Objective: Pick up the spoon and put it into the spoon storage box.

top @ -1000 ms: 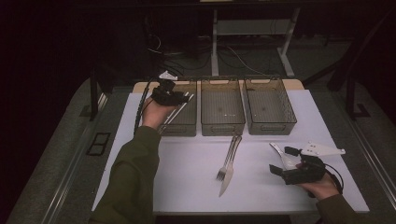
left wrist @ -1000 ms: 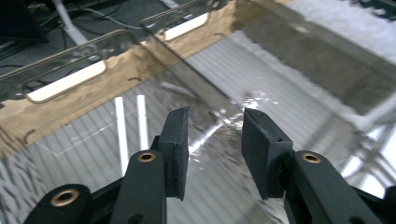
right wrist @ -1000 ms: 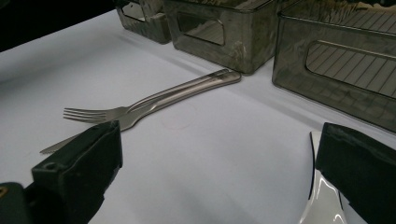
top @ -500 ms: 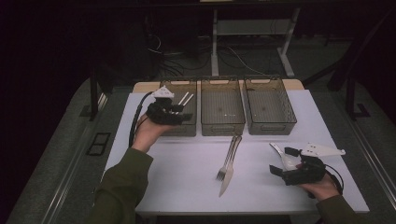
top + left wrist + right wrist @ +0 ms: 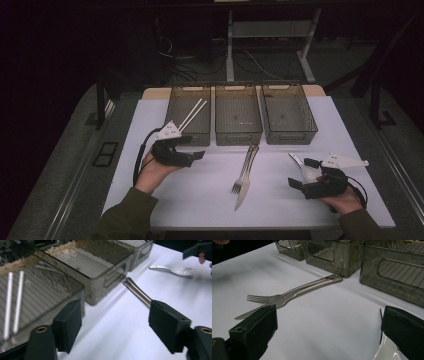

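Two white chopsticks (image 5: 192, 115) (image 5: 13, 302) lie slanted in the left of three clear bins (image 5: 175, 117). My left gripper (image 5: 192, 148) (image 5: 115, 322) hovers low over the white table just in front of that bin. Its jaws have just been opening and stand open with nothing between them. A metal fork (image 5: 244, 170) (image 5: 294, 293) and knife (image 5: 242, 195) (image 5: 262, 308) lie together mid-table. My right gripper (image 5: 301, 173) (image 5: 327, 332) rests open at the near right, with a white spoon (image 5: 302, 167) (image 5: 387, 352) (image 5: 180, 270) beside its right jaw.
The middle bin (image 5: 238, 132) and the right bin (image 5: 300, 132) stand in a row along the far side of the white mat. The table's near edge (image 5: 250, 227) runs close below both hands. Cables and table legs lie on the dark floor beyond.
My left hand has drawn back from above the left bin, toward me and down to the table. Its jaws stand wider. The chopsticks stay in the bin. The right hand has kept still.
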`<state>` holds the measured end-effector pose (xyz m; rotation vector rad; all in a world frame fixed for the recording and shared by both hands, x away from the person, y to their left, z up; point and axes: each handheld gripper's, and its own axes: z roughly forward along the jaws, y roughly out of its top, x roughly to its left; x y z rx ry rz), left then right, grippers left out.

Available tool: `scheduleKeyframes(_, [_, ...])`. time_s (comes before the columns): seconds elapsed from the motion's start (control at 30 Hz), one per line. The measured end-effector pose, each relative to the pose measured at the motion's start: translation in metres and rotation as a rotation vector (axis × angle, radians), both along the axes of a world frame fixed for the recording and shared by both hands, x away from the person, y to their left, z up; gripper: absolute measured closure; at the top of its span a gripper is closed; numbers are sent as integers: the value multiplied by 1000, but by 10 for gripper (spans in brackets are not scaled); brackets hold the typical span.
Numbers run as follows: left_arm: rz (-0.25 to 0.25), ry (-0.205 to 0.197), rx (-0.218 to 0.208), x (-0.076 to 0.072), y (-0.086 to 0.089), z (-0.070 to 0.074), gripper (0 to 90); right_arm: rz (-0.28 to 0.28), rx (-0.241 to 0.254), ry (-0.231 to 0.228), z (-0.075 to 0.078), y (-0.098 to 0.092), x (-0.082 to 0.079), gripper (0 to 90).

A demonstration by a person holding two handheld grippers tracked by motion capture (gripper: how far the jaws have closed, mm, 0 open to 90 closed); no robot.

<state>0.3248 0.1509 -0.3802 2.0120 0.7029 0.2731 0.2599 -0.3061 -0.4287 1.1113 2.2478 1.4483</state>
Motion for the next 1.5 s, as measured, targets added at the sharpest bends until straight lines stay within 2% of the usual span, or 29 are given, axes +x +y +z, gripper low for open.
scheduleKeyframes(0.17, [-20, 11, -5, -14, 0, -14, 182, -3, 0, 7, 0, 0, 0, 7])
scheduleKeyframes(0.4, [-22, 22, -10, -29, 5, -30, 105, 4, -8, 27, 1, -1, 1, 7])
scheduleKeyframes(0.53, [-28, 31, 11, -35, 9, -38, 3, 15, -16, 45, 2, -2, 1, 7])
scheduleKeyframes(0.7, [-22, 36, 2, -38, 10, -41, 0, 7, -27, 69, 3, -5, 2, 7])
scheduleKeyframes(0.83, [-28, 46, 13, -38, 9, -42, 0, -18, -27, 84, 5, -10, 4, 60])
scheduleKeyframes(0.93, [-29, 44, 13, -38, 9, -42, 0, -35, -38, 82, 6, -14, 8, 145])
scheduleKeyframes(1.07, [-23, 53, 14, -37, 10, -42, 0, -70, -68, 108, 7, -19, 17, 254])
scheduleKeyframes(1.5, [-30, 52, 24, -37, 9, -43, 0, -161, -106, 159, 10, -28, 64, 698])
